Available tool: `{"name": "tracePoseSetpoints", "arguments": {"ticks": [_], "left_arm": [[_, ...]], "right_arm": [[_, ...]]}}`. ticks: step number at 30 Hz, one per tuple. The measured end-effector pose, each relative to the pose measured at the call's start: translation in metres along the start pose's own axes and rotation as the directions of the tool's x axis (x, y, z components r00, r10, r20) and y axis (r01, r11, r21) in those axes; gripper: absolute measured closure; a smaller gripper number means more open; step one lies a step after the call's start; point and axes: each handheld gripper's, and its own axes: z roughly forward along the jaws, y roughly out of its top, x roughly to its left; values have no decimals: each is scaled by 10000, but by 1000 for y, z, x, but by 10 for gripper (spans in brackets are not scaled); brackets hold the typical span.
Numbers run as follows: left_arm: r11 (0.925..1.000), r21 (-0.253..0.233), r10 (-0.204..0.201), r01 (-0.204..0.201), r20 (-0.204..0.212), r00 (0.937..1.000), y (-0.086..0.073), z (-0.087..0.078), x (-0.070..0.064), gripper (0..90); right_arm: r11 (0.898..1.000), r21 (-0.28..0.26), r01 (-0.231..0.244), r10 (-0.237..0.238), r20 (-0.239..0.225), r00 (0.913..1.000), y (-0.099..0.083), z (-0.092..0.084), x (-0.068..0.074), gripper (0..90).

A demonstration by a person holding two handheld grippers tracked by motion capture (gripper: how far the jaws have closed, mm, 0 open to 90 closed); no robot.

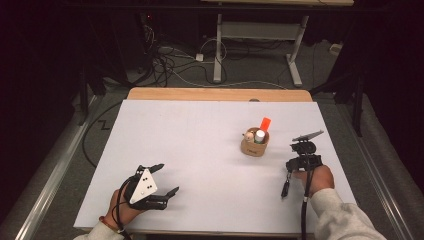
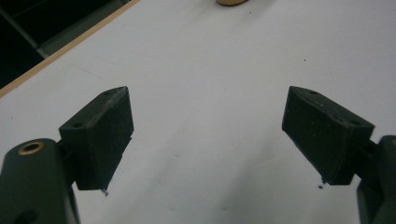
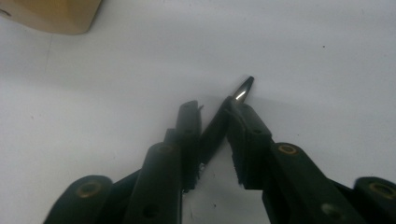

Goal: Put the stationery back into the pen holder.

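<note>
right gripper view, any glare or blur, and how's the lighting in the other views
Right gripper view: a bright glint on the pen tip, and the wooden cup is soft at the corner. High view: white table evenly lit, surroundings dark. Left gripper view: near pads slightly blurred.

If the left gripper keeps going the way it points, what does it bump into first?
Probably the tan cup. The left gripper has bare white table ahead first; the cup sits far off, so depth is hard to judge.

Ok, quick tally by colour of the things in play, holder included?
Tan: 2, the holder and a tan piece standing in it
Orange: 1, the marker in the holder
White: 1, the tube in the holder
Dark: 1, the pen clamped in the right gripper
Total: 5
</note>
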Motion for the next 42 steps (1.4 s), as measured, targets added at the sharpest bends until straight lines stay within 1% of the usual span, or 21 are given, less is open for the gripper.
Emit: {"name": "tracePoseSetpoints", "arguments": {"ticks": [3,8,11,13,15,17,18,20,22,24,25,28,29,32,34,37,38,39,40,41,42], "left_arm": [[10000,55,-47,46,67,10000,0,1,1,159],[9999,85,-80,79,117,9999,0,2,0,159],[9999,124,-68,67,123,9999,0,3,0,159],[9999,120,-114,113,145,9998,0,3,0,160],[9999,115,-31,30,102,9999,0,3,1,160],[9998,187,-9,7,89,10000,0,3,0,160],[9998,212,20,-22,108,9999,0,4,0,160],[9997,230,5,-8,144,9999,0,5,-1,160],[9995,302,-57,49,246,9997,0,6,-2,160],[9997,258,44,-49,199,9998,0,6,-2,160],[9996,290,-35,27,273,9996,0,6,-3,160],[9994,332,1,-11,291,9996,0,6,-2,160],[9995,294,52,-60,249,9997,0,6,-2,160],[9994,340,-58,48,302,9995,-1,6,-2,160],[9994,337,-66,56,296,9995,-1,6,-2,160],[9994,333,-100,90,282,9996,-1,6,-2,160],[9996,286,-13,6,231,9997,-1,5,-1,160],[9995,304,-119,111,287,9995,-1,5,-1,160],[9997,226,-92,87,233,9997,-1,5,0,160],[9995,203,-236,231,263,9994,-1,4,0,161],[9997,137,-221,218,188,9996,-1,4,1,160]], "right_arm": [[9999,18,-171,172,-97,9998,3,0,-1,787],[9999,-28,112,-111,129,9999,2,0,3,785],[10000,64,-17,16,124,9999,-2,2,2,657],[10000,85,-46,43,418,9991,-6,3,-1,689],[9987,18,-511,511,201,9985,-9,4,-8,689],[9964,-118,-839,839,7,9965,-11,4,-11,693],[9959,-121,-901,902,16,9959,-12,3,-11,693],[9972,-304,-676,682,189,9975,-13,5,-8,695],[9977,-251,-623,630,269,9976,-12,5,-8,718],[9980,-205,-599,605,267,9978,-12,5,-10,736],[9985,-202,-514,520,318,9981,-12,5,-10,741],[9990,-327,-301,320,580,9978,-13,6,-6,775],[9989,-367,-306,328,611,9976,-13,6,-6,808],[9992,-345,-180,204,688,9974,-12,5,-5,810],[9990,-405,-184,209,624,9978,-13,5,-6,810],[9966,-810,-166,212,561,9982,-13,2,-10,811],[9948,-1006,-178,222,427,9988,-14,0,-11,810],[9924,-1221,-121,170,395,9991,-14,-1,-12,810],[9886,-1501,77,2,524,9986,-15,-3,-12,810],[9844,-1756,84,-8,434,9991,-16,-5,-13,810],[9786,-2048,175,-98,384,9992,-17,-8,-14,811]]}}
